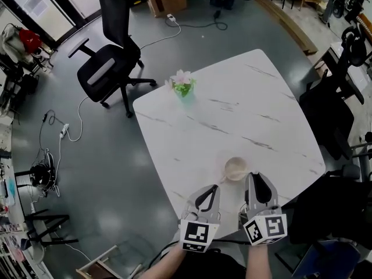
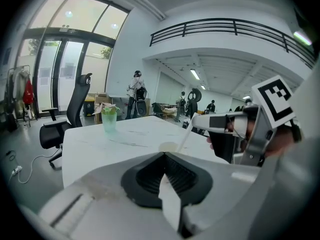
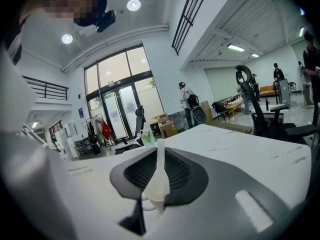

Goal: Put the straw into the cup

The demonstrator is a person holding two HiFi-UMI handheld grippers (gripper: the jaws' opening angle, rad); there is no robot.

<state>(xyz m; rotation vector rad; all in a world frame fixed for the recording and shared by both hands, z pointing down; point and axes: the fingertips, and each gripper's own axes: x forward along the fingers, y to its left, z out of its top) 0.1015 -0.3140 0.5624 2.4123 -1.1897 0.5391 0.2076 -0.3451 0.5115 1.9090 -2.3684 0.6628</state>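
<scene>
A pale cup (image 1: 236,168) stands on the white marble table (image 1: 232,109) near its front edge. My right gripper (image 1: 254,175) is just right of the cup and is shut on a white straw (image 3: 160,169), which stands up between its jaws. In the left gripper view the straw (image 2: 185,134) slants down from the right gripper (image 2: 200,121) toward the cup (image 2: 169,147). The cup's rim (image 3: 150,204) shows just below the right jaws. My left gripper (image 1: 216,186) sits left of the cup, jaw tips together and nothing between them.
A green cup with flowers (image 1: 183,86) stands at the table's far left corner. A black office chair (image 1: 110,68) is on the floor beyond it, another dark chair (image 1: 331,109) is at the table's right side, and cables (image 1: 58,132) lie on the floor.
</scene>
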